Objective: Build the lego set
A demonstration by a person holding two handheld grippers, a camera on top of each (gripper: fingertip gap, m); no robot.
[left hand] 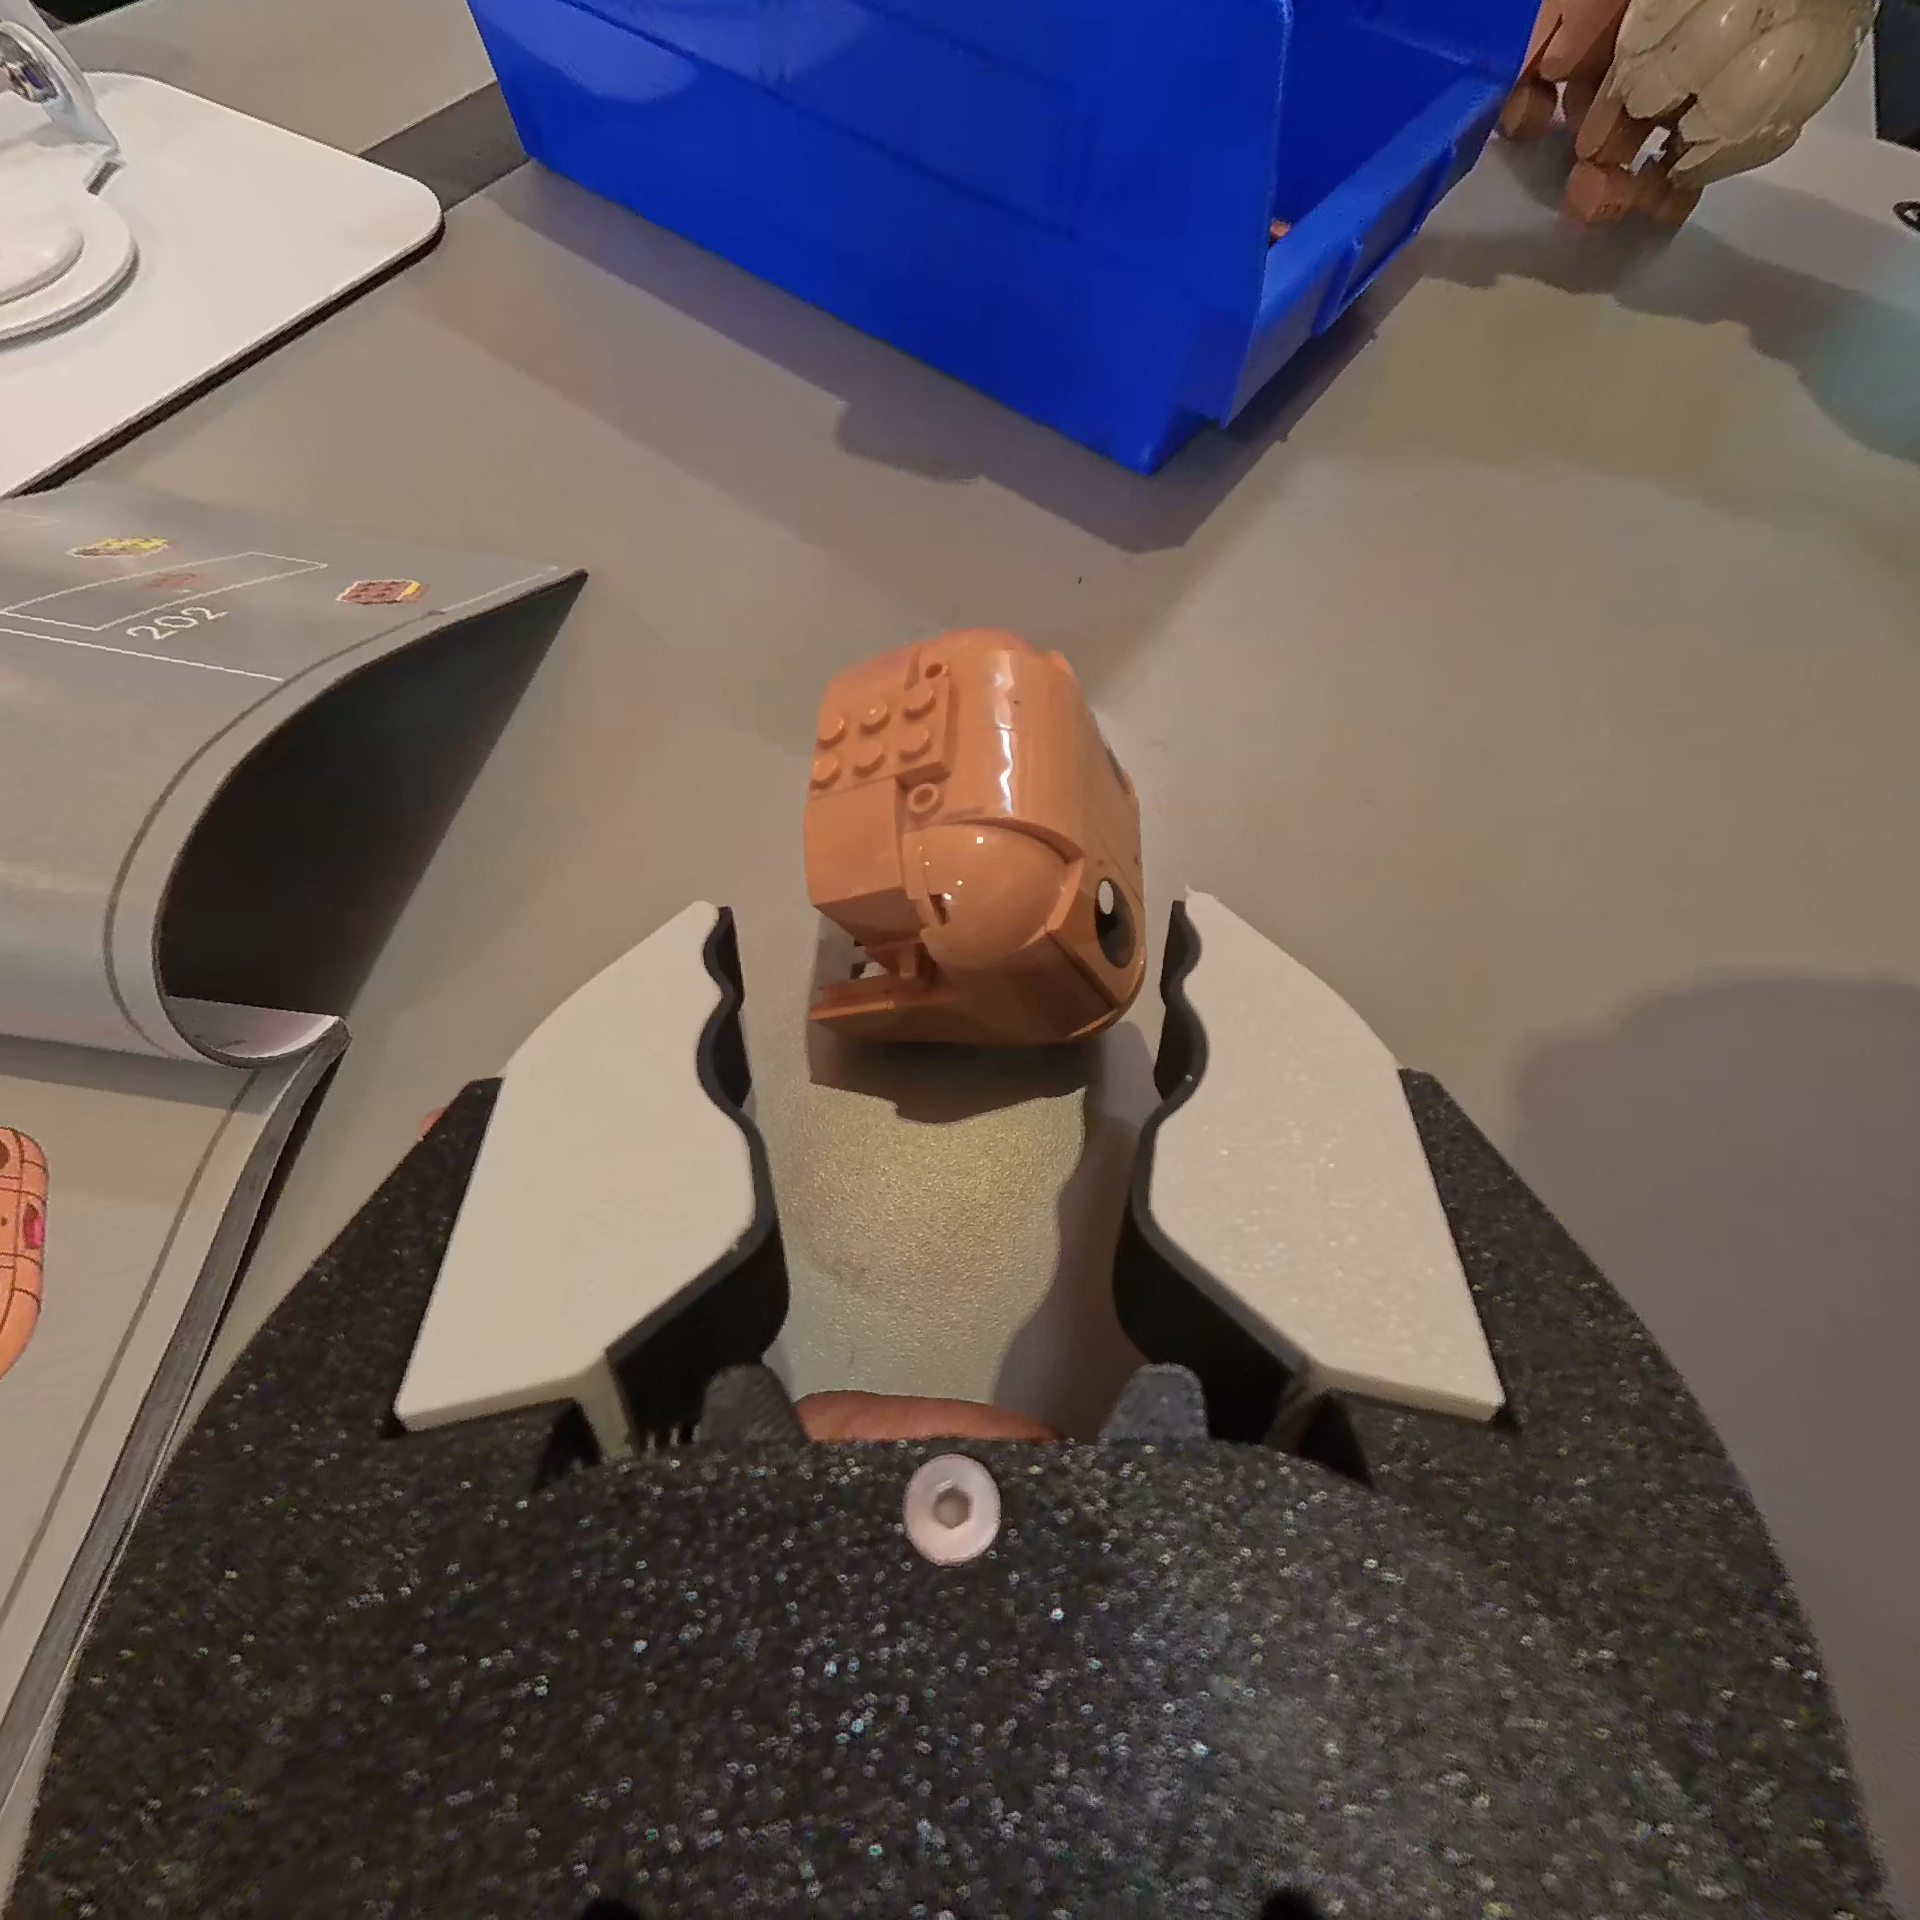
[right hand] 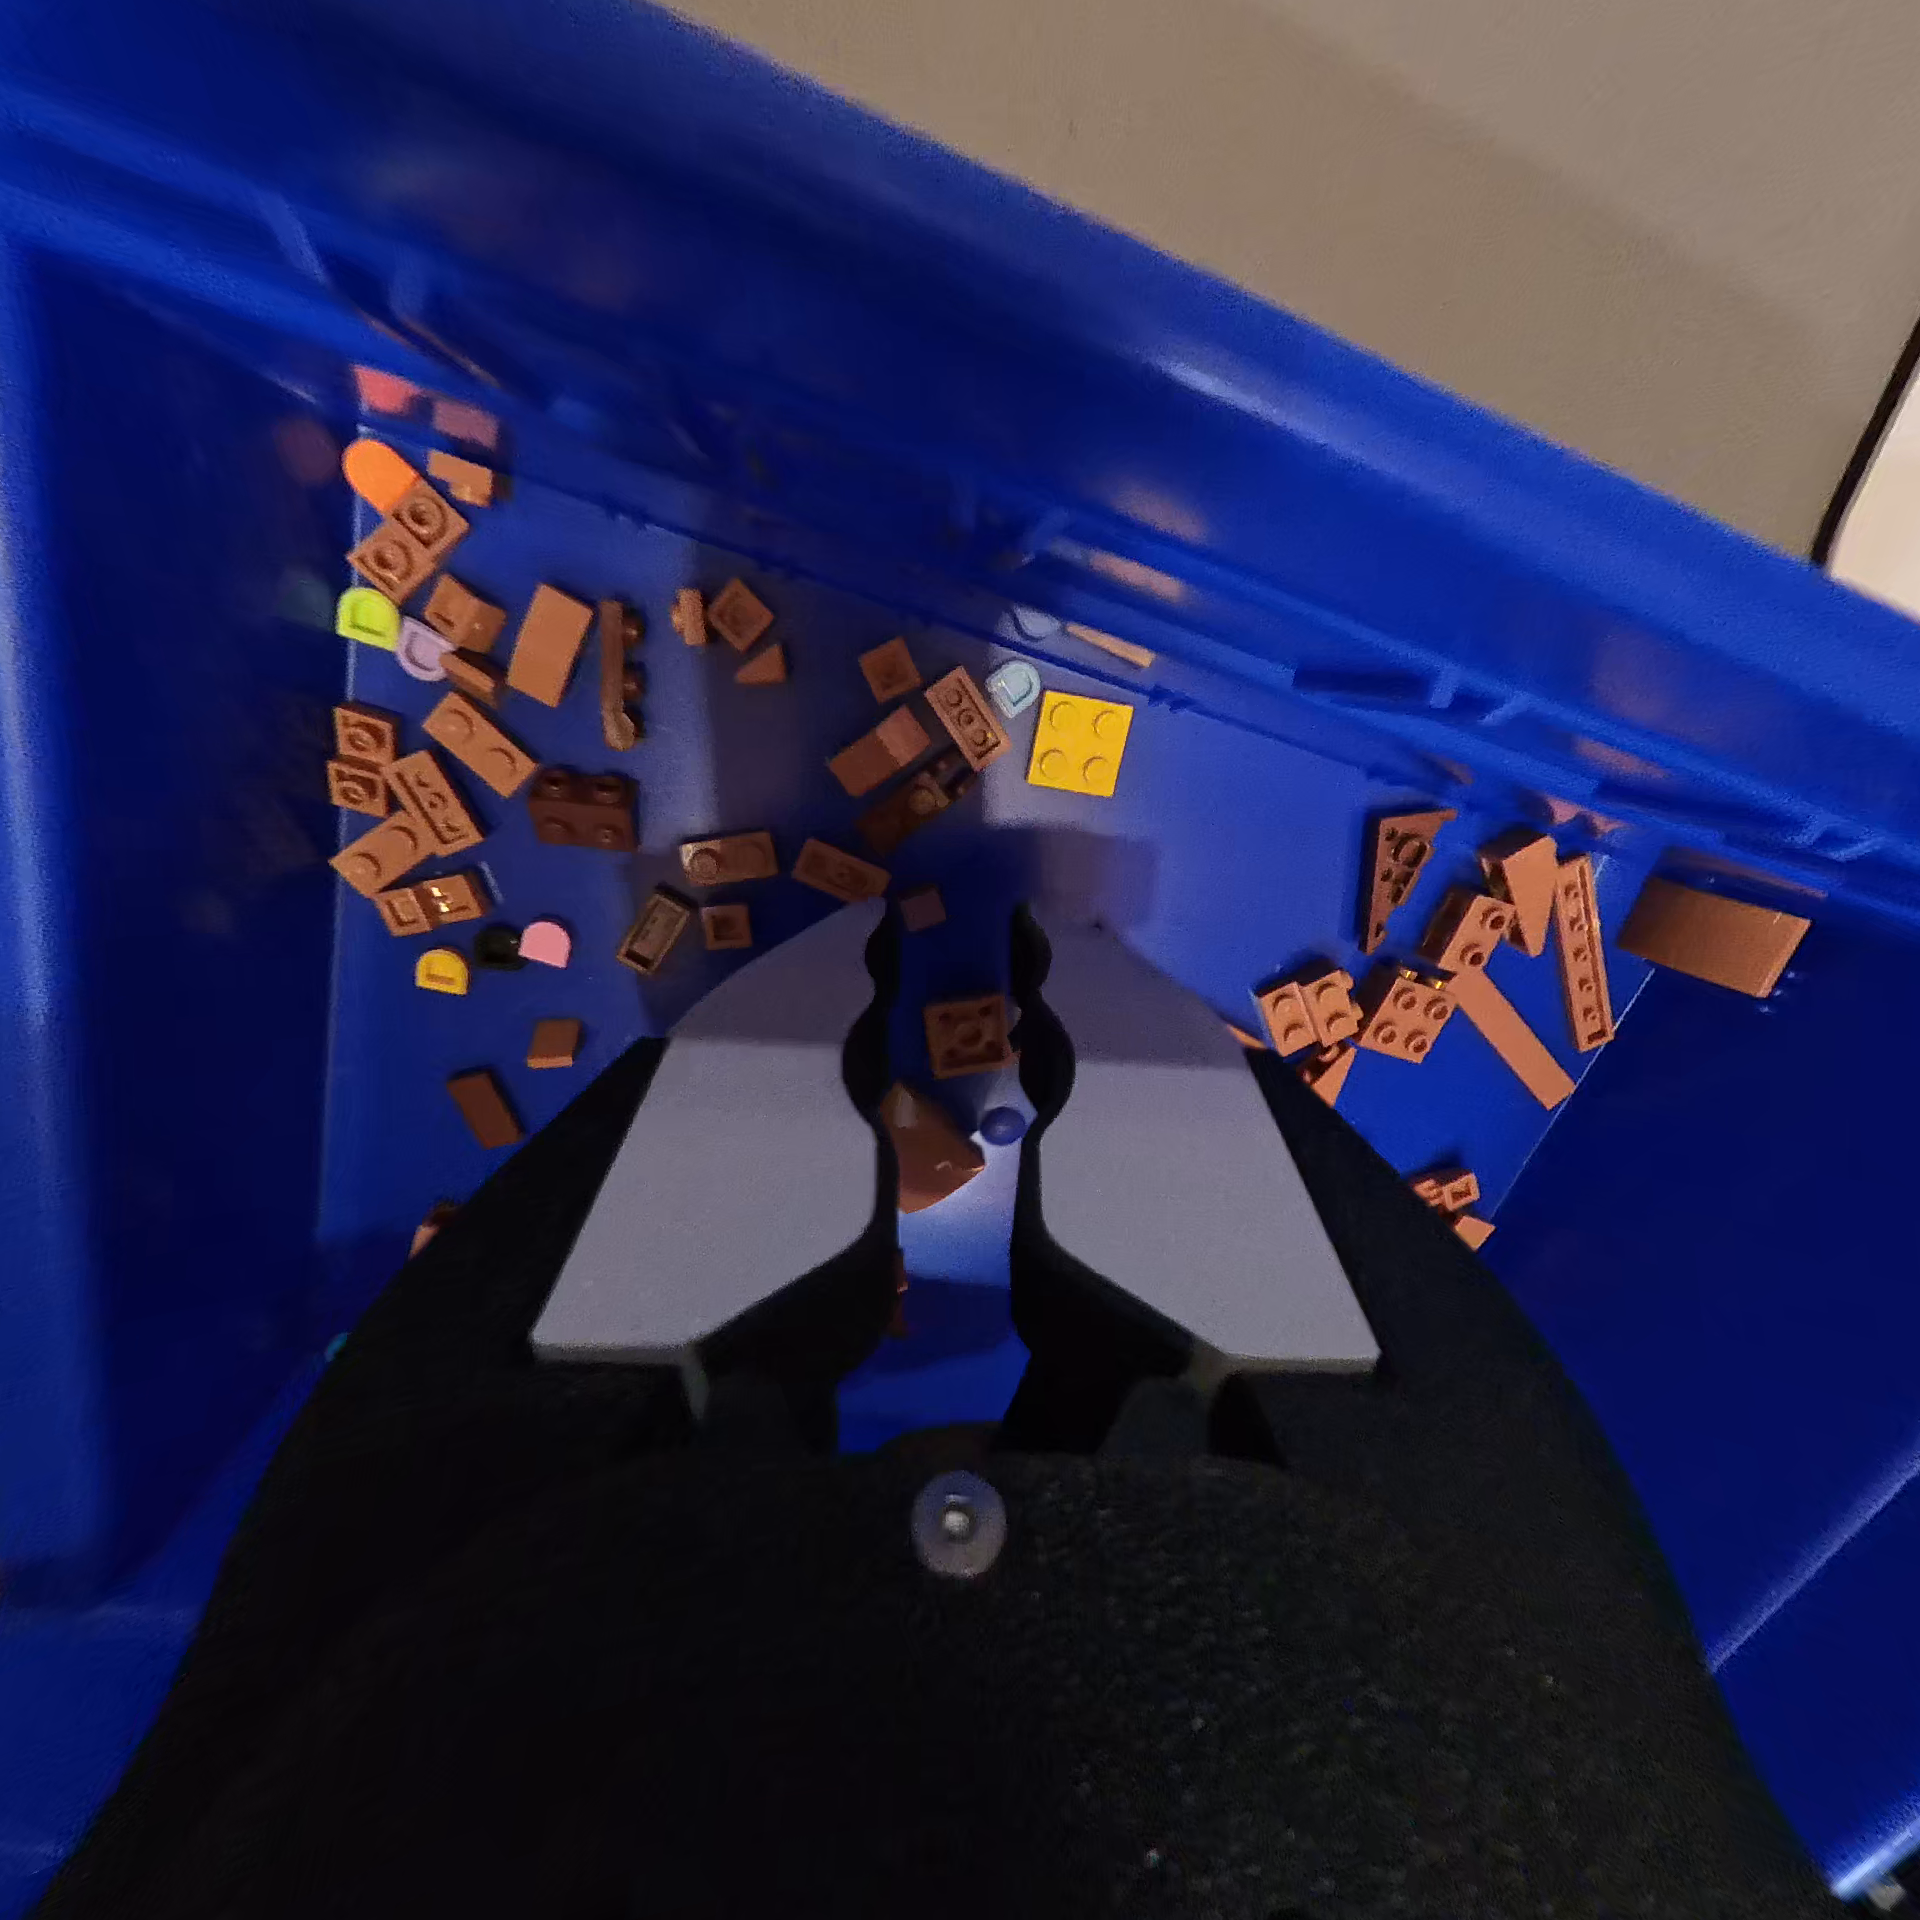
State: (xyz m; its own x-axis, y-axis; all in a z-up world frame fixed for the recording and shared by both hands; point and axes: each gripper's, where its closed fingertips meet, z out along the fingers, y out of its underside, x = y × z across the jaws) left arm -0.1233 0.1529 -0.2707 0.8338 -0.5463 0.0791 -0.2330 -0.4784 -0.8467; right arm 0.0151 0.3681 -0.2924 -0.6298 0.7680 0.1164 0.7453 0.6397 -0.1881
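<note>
The left tongs [left hand: 954, 935] are spread wide and empty, low over the grey tabletop [left hand: 1455, 727], with the tan lego build [left hand: 971, 831] lying on its side just ahead of the tips and between their lines, not touched by either finger. An open manual [left hand: 187, 748] lies to the left, and the blue bin [left hand: 935, 187] stands beyond the build.

The right tongs [right hand: 951, 935] reach down into the bin [right hand: 1351, 582], jaws narrowed but with a clear gap. A brown plate [right hand: 968, 1034] lies in that gap, close to the right finger; whether it is touched I cannot tell. A brown slope [right hand: 930, 1148] sits farther back between the fingers. Loose brown pieces are scattered over the bin floor, with a yellow plate [right hand: 1078, 743] ahead.

The step in hand looks like picking the next part from the bin. The next move calls for settling the tips around one piece only, closing squarely so it does not flip, then lifting clear of its neighbours while the left tongs steady the build.
</note>
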